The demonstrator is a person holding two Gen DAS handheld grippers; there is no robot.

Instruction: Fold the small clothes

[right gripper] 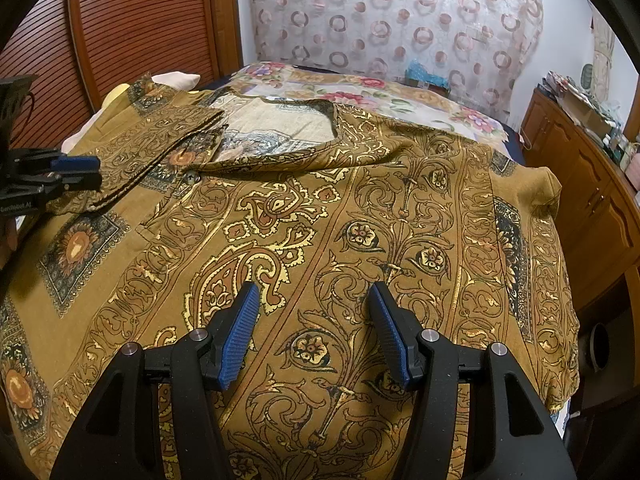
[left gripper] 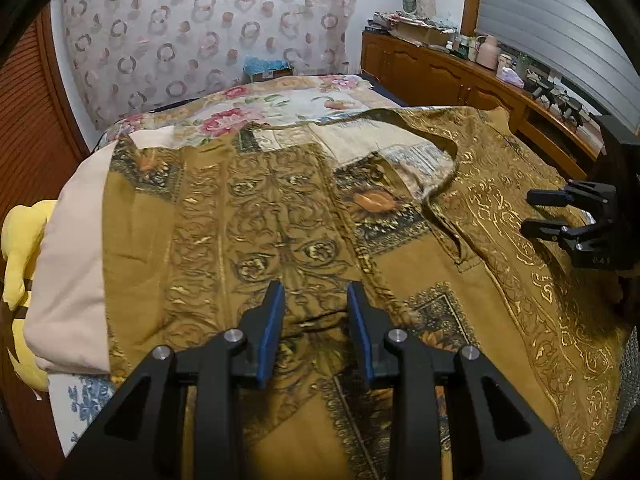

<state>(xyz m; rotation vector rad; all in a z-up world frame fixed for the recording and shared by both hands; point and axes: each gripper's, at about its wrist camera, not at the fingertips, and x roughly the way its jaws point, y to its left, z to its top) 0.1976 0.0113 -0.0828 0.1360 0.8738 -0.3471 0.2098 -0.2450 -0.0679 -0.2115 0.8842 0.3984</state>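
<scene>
The shirt (right gripper: 360, 220) is lying spread flat on the bed (right gripper: 360, 88), its neckline (right gripper: 280, 128) toward the far end. A pillow (left gripper: 68, 280) is lying under the shirt's left side, with a soft toy (left gripper: 20, 248) beside it at the left bed edge. The curtain (right gripper: 400, 12) is hanging behind the bed. The cabinet (right gripper: 580, 168) is standing along the bed's right side. The left gripper (left gripper: 316, 304) and right gripper (right gripper: 314, 304) are hovering over the shirt's near portion
</scene>
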